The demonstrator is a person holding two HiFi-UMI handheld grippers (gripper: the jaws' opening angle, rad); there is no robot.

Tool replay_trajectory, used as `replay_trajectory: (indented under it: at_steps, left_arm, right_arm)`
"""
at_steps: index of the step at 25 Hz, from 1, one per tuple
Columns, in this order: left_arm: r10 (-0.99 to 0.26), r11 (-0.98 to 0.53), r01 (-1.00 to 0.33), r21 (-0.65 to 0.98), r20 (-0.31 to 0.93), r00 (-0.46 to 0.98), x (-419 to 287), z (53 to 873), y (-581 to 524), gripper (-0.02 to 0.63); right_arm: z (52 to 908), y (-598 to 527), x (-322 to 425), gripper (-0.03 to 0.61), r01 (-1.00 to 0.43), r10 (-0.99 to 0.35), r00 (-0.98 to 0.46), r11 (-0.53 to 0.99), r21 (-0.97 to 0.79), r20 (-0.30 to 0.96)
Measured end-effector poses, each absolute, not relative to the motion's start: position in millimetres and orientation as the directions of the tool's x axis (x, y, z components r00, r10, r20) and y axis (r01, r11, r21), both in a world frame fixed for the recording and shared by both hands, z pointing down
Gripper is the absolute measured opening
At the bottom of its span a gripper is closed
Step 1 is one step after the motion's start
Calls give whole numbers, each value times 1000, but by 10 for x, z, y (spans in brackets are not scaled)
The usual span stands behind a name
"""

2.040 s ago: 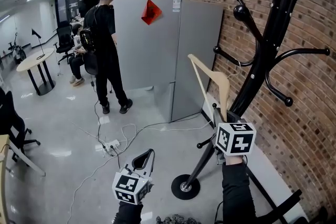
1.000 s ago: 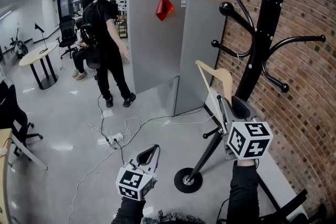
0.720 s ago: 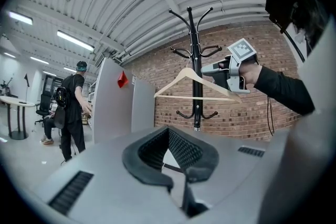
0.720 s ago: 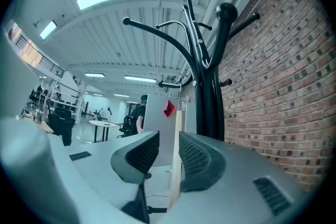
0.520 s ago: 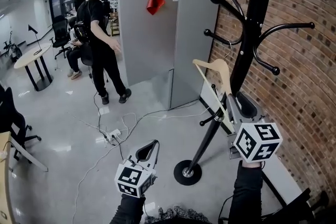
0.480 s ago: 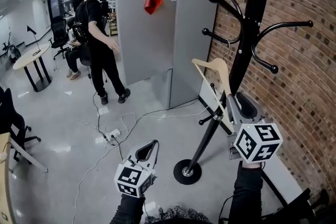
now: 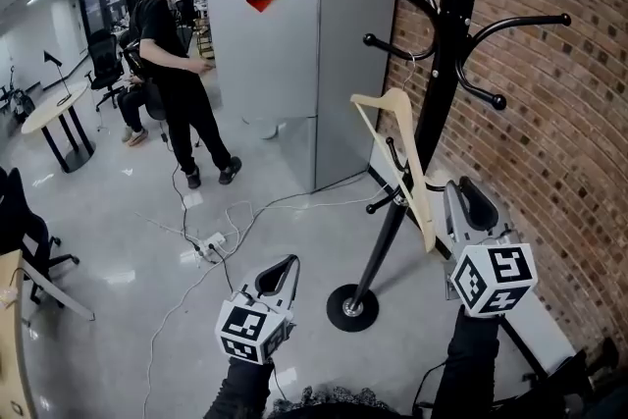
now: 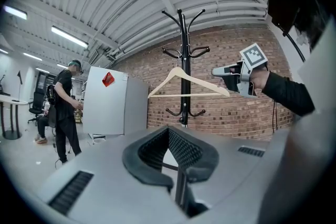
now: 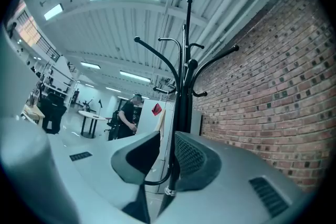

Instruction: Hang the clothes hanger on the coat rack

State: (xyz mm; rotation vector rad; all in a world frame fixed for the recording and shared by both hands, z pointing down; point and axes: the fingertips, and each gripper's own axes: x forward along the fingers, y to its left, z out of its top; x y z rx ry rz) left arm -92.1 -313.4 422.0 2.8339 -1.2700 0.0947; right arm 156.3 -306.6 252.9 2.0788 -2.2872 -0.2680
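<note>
A black coat rack [image 7: 444,83] stands by the brick wall, its round base [image 7: 348,306] on the floor. My right gripper [image 7: 457,189] is shut on the lower end of a wooden clothes hanger [image 7: 404,147]. The hanger tilts up toward the rack's lower arms, and its wire hook is close to one of them. I cannot tell whether it rests on that arm. In the left gripper view the hanger [image 8: 205,81] crosses the rack [image 8: 181,34], with the right gripper [image 8: 223,72] at its end. My left gripper [image 7: 285,265] hangs low, shut and empty.
A person in black [image 7: 172,64] stands by a grey cabinet [image 7: 294,64] behind the rack. The brick wall [image 7: 559,132] runs along the right. Cables and a power strip [image 7: 211,245] lie on the floor. A round table [image 7: 49,108] and office chairs are at the left.
My right gripper has carried the hanger up and closer to the rack's arms. My view has turned toward the rack. The person at the back has turned around. The left gripper has barely moved.
</note>
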Motion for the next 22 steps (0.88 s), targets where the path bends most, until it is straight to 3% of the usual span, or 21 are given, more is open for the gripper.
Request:
replay_trajectory:
  at_steps: [9,22]
  left_arm:
    - [-751,-659,-752,-10,55,657,-744,4153,-2888,7]
    - [-771,-636,-770,-47,66,633,-189,4116,-2110,8]
  right_arm:
    - [2814,-2619,1891,14,-988,-995,-73,64,139,-62]
    - [3496,-1945,2222,12,-985,-988,-146,149,87,44]
